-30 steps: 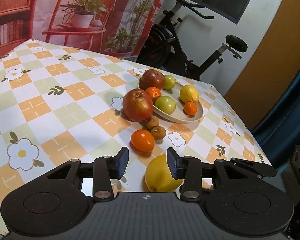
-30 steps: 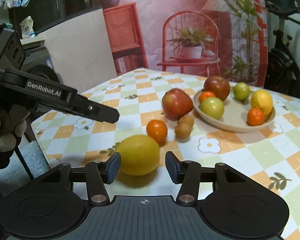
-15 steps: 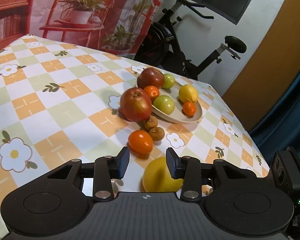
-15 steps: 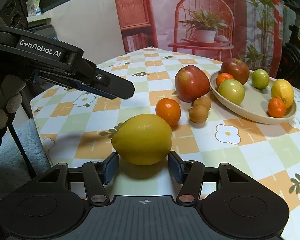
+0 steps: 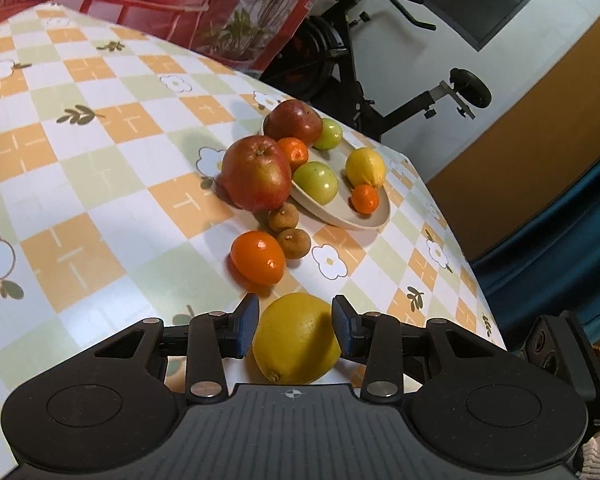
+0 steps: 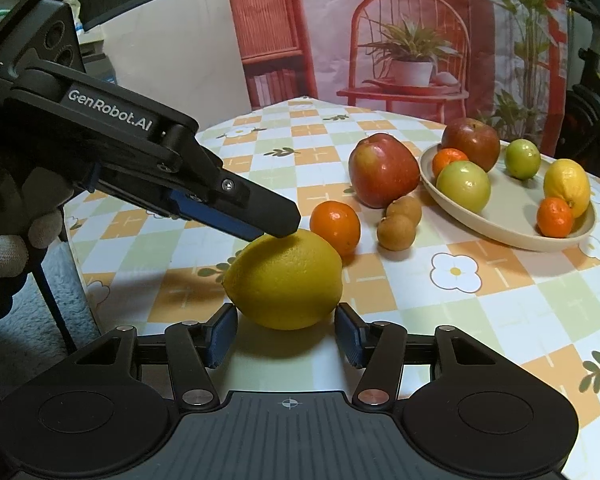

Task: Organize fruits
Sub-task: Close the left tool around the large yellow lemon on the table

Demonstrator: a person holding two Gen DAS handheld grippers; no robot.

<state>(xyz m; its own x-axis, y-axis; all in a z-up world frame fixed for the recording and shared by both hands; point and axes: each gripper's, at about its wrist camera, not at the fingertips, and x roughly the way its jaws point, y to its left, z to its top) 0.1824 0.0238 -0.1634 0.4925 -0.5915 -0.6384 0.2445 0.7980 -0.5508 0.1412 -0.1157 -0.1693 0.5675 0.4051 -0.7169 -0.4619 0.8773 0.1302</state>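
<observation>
The big lemon [image 5: 296, 338] lies on the desk [image 5: 100, 168] at 12 o'clock between the left gripper's [image 5: 294, 326] wide fingers, long axis crosswise to the right gripper [image 6: 285, 334], also wide, nearly touching.

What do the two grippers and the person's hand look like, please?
Both grippers, left and right, are matte black plastic with blue ribbed pads on short fingers, silver pivot screws and round recesses in a ribbed base. The left one's side reads GenRobot.AI in white. The hand wears a pale knit glove. No cables show.
</observation>
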